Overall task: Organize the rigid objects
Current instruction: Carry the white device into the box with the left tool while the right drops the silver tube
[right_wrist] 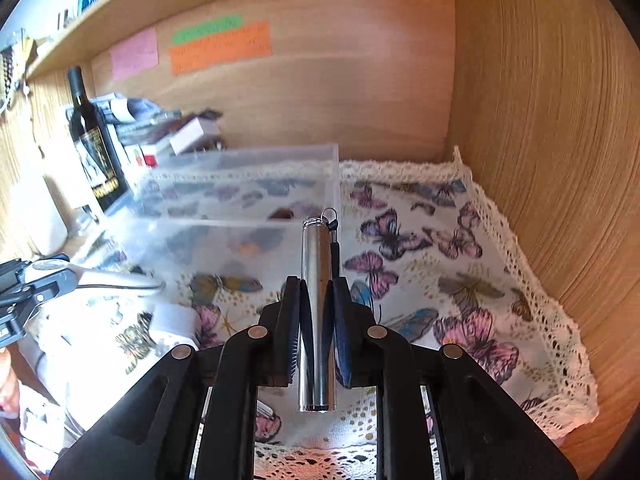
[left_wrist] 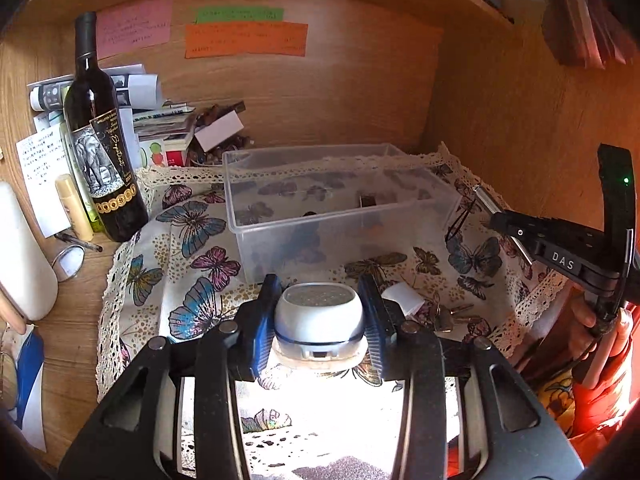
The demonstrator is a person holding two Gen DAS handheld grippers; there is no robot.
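Observation:
My left gripper point(left_wrist: 320, 312) is shut on a small white round device point(left_wrist: 319, 314) with a speckled top, held just in front of the clear plastic bin point(left_wrist: 280, 224). My right gripper point(right_wrist: 318, 312) is shut on a silver metal cylinder point(right_wrist: 317, 300) with a ring and black cord at its tip, pointing toward the bin point(right_wrist: 240, 208). In the left wrist view the right gripper point(left_wrist: 496, 216) comes in from the right with the cylinder point(left_wrist: 486, 200) near the bin's right end. The bin holds a few small dark items point(left_wrist: 368, 202).
A butterfly-print cloth point(left_wrist: 192, 240) covers the desk nook. A wine bottle point(left_wrist: 100, 140), papers, a lip balm tube point(left_wrist: 74, 208) and a white bottle point(left_wrist: 20, 256) stand at the left. Keys point(left_wrist: 444, 316) and a white card point(left_wrist: 402, 298) lie on the cloth. Wooden walls close the back and right.

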